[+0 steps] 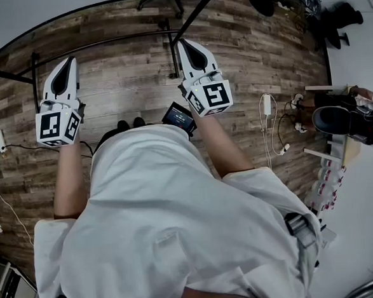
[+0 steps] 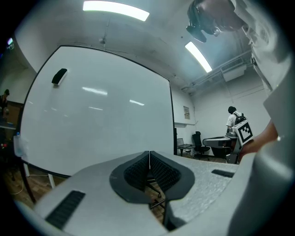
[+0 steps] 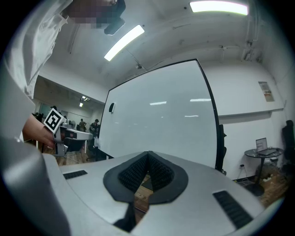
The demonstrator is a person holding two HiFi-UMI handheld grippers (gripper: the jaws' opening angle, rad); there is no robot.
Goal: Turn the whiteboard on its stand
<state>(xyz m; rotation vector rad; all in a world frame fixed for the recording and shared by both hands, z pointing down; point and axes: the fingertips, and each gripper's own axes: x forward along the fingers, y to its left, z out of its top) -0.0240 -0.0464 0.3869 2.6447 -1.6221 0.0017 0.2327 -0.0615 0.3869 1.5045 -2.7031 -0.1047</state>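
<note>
Left gripper view shows the large black-framed white whiteboard [image 2: 97, 115] upright, apart from white left gripper [image 2: 149, 154] and right gripper [image 3: 148, 154], both closed on nothing; already turned or awaiting turning, either fits.

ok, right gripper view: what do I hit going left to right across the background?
left gripper's marker cube → black eraser → whiteboard → black stand post → laptop on a small round table

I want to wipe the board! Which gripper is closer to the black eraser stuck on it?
Left. The eraser sits high on the whiteboard, up-left of the left gripper; for the right gripper it is farther off, by the board's left edge.
</note>
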